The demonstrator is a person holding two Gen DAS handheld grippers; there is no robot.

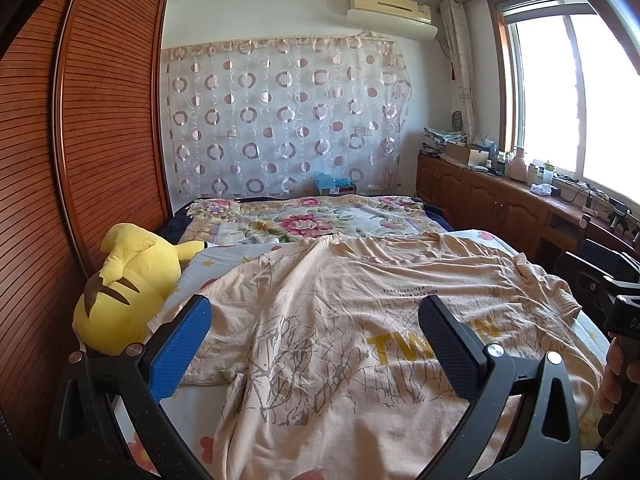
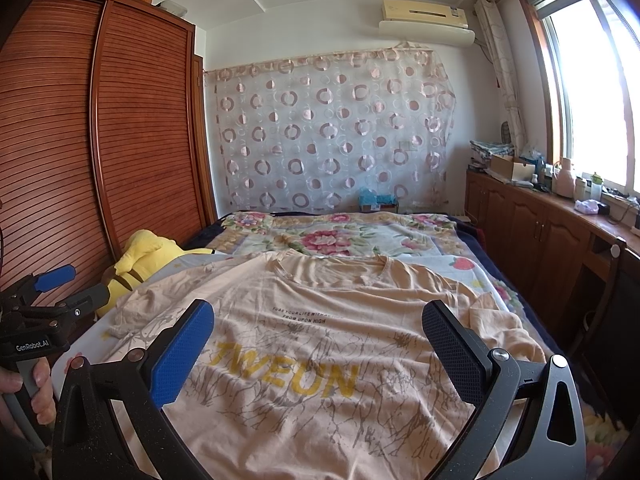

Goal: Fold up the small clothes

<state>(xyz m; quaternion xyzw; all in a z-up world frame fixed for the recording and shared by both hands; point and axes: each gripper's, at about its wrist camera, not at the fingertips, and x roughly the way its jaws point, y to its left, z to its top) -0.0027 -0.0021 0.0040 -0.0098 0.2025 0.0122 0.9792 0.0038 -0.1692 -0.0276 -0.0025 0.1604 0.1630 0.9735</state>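
A peach T-shirt [image 1: 340, 320] with yellow letters and grey branch print lies spread face up on the bed, collar at the far end; it also shows in the right wrist view [image 2: 320, 340]. Its sleeves are bunched at both sides. My left gripper [image 1: 316, 332] is open and empty, hovering over the shirt's lower left part. My right gripper [image 2: 320, 340] is open and empty over the lower middle. The left gripper also shows at the left edge of the right wrist view [image 2: 72, 284], open. Part of the right gripper's body [image 1: 612, 292] shows at the right edge.
A yellow plush toy [image 1: 128, 288] lies at the bed's left side against the wooden wardrobe [image 1: 80, 140]. A floral blanket [image 1: 304, 216] covers the far half of the bed. Low wooden cabinets [image 1: 500, 196] with clutter run under the window on the right.
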